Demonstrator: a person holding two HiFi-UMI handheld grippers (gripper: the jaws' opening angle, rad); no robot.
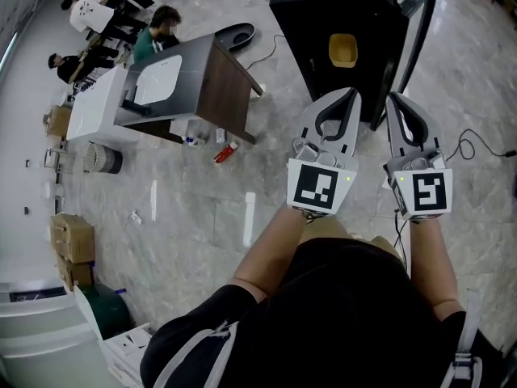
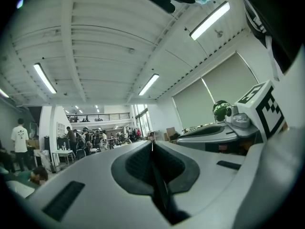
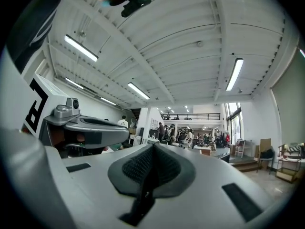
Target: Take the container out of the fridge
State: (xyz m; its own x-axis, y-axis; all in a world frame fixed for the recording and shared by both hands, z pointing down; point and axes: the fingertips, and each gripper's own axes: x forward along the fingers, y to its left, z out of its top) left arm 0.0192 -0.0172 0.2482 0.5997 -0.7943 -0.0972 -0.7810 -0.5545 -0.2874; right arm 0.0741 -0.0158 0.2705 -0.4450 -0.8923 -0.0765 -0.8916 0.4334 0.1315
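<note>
A black fridge (image 1: 355, 14) stands on the floor ahead of me, its door (image 1: 418, 31) swung out to the right. A small yellow container (image 1: 342, 50) shows in its dark front. In the head view my left gripper (image 1: 353, 93) and right gripper (image 1: 392, 98) are held side by side in the air, short of the fridge and touching nothing. Both are shut and empty. The left gripper view shows its jaws (image 2: 152, 144) closed against a hall and ceiling, and the right gripper view shows the same (image 3: 153, 147). Neither gripper view shows the fridge or the container.
A dark wooden table (image 1: 218, 83) with a white appliance (image 1: 157, 79) stands to the left, and people sit behind it. A red bottle (image 1: 226, 152) and cables (image 1: 477, 148) lie on the marble floor. Cardboard boxes (image 1: 71, 241) sit at the far left.
</note>
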